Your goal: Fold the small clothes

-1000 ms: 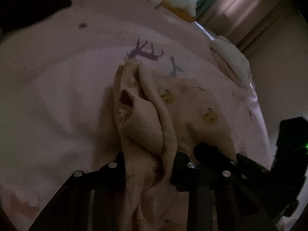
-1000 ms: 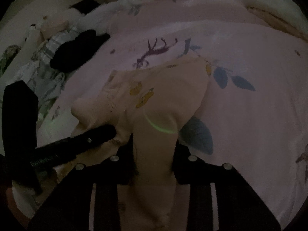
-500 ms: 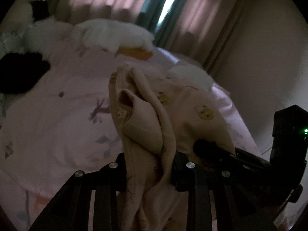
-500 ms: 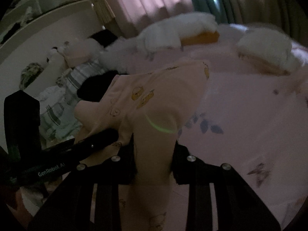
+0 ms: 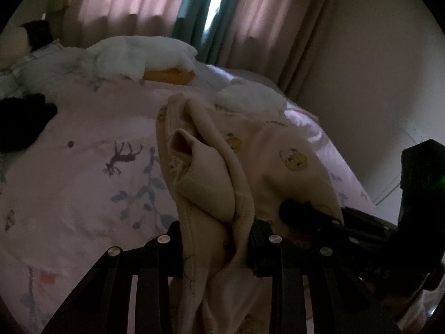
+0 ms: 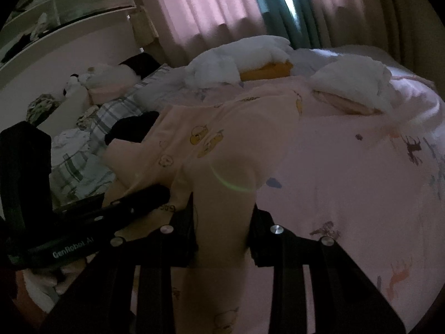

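Left wrist view: the left gripper [image 5: 215, 246] pinches a bunched, ribbed edge of the cream bear-print garment [image 5: 292, 161], held up above the pink bedspread [image 5: 83, 144]. The right gripper [image 6: 222, 233] pinches the garment's other end. Beyond the garment lie white pillows [image 5: 141, 55]; a black cloth [image 5: 22, 117] lies to its left.

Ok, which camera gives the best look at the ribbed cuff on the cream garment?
The left wrist view: the ribbed cuff faces the lens, opening visible, just above the left hand-held gripper. The right wrist view shows only smooth printed cloth of the garment; no cuff can be made out there.
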`<state>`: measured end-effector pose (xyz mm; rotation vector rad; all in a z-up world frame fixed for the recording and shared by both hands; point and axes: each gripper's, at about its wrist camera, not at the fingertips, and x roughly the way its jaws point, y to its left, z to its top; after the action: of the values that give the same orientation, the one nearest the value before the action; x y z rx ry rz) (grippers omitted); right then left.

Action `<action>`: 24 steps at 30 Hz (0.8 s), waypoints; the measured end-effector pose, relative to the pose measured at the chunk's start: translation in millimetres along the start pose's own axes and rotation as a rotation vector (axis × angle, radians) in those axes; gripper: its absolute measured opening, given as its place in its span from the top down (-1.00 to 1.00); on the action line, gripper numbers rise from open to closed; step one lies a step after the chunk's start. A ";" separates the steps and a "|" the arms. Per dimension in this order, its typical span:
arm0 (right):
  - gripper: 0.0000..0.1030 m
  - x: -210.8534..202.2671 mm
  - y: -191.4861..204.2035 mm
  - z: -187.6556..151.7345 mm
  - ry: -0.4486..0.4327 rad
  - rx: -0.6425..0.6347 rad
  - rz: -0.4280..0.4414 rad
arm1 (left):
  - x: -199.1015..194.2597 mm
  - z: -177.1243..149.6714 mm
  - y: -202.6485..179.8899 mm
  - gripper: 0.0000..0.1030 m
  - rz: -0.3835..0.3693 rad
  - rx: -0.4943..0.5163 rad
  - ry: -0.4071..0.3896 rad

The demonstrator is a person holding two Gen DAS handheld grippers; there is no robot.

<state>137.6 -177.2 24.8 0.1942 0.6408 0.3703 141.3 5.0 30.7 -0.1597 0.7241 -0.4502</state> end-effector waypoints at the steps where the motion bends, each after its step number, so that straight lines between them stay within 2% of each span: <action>1: 0.38 -1.4 -1.8 -0.9 0.003 0.000 -0.004 | 1.9 0.4 -0.3 0.42 -0.001 -0.001 0.005; 11: 0.38 -8.2 -11.8 -10.2 0.015 0.010 -0.013 | 6.1 -4.7 -12.4 0.42 0.015 0.010 0.027; 24: 0.37 5.2 -31.4 -28.9 0.076 0.039 -0.038 | 35.4 -20.4 -15.2 0.42 0.024 0.013 0.092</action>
<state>132.4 -202.2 -9.8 0.2053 0.7259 0.3299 145.8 -24.2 -1.3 -0.1181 0.8127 -0.4411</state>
